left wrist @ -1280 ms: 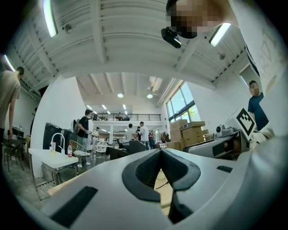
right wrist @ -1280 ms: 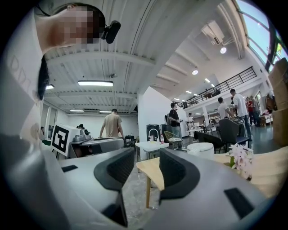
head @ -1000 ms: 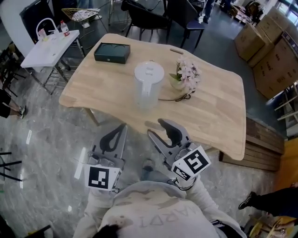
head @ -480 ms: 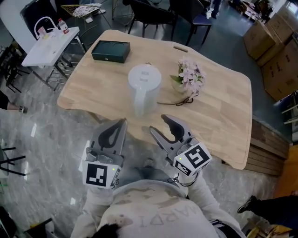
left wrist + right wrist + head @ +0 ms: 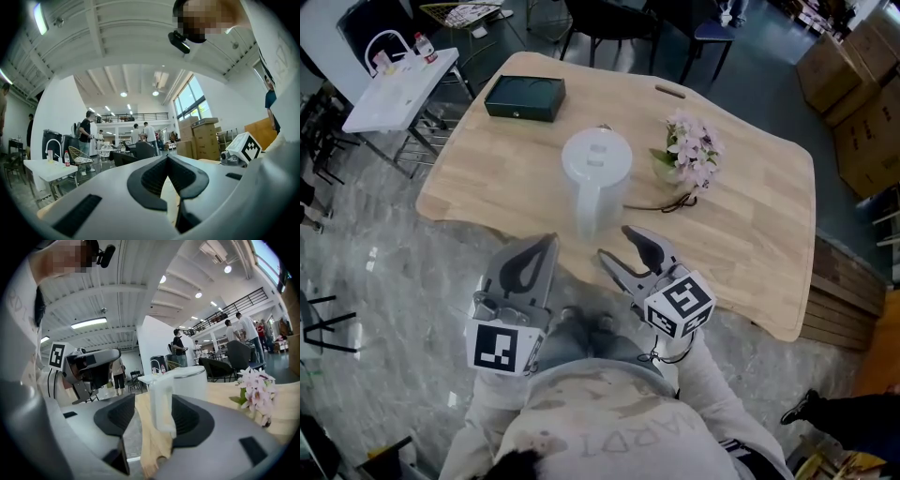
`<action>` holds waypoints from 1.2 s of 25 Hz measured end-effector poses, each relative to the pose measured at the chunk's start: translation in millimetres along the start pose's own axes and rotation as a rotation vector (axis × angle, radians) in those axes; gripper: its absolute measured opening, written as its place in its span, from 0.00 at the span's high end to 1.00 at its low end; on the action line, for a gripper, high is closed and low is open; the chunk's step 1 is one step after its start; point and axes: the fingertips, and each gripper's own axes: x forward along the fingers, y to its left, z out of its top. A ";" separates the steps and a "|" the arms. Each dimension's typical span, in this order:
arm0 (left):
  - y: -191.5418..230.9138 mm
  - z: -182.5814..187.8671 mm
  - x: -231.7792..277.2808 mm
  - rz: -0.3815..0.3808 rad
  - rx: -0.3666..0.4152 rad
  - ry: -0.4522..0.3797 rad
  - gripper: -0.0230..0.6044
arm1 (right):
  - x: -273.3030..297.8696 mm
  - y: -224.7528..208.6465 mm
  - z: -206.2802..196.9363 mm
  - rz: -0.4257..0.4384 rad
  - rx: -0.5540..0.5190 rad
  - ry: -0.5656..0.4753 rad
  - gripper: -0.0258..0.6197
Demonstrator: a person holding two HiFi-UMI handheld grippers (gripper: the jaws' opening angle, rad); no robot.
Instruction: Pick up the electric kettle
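The white electric kettle (image 5: 595,169) stands upright on the wooden table (image 5: 741,225), its handle (image 5: 588,220) turned toward the near edge. My right gripper (image 5: 621,247) hangs just off that edge, right of the handle. Its jaws are opening with nothing pressed between them. In the right gripper view the handle (image 5: 161,401) stands a little ahead, in line with the gap of the right gripper (image 5: 150,417). My left gripper (image 5: 546,244) is shut and empty, left of the handle over the floor. The left gripper (image 5: 168,161) shows its pads meeting at the tips.
A dark green box (image 5: 525,97) lies at the table's far left. A small pot of pink flowers (image 5: 689,155) stands right of the kettle. A white folding table (image 5: 398,84) with bottles is far left; chairs behind, cardboard boxes (image 5: 853,66) at the right.
Both grippers have moved forward toward the table's near edge. The right gripper's jaws have spread wider and now sit close to the kettle's handle.
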 end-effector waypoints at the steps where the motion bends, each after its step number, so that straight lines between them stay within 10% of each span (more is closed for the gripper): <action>1: 3.2 -0.2 1.2 -0.001 0.001 -0.001 0.96 | 4.8 -0.8 -2.0 0.001 0.001 0.006 0.60; 30: 85.0 -20.3 17.7 -0.044 -0.020 0.010 0.96 | 94.0 1.4 -21.1 -0.003 0.006 0.112 0.59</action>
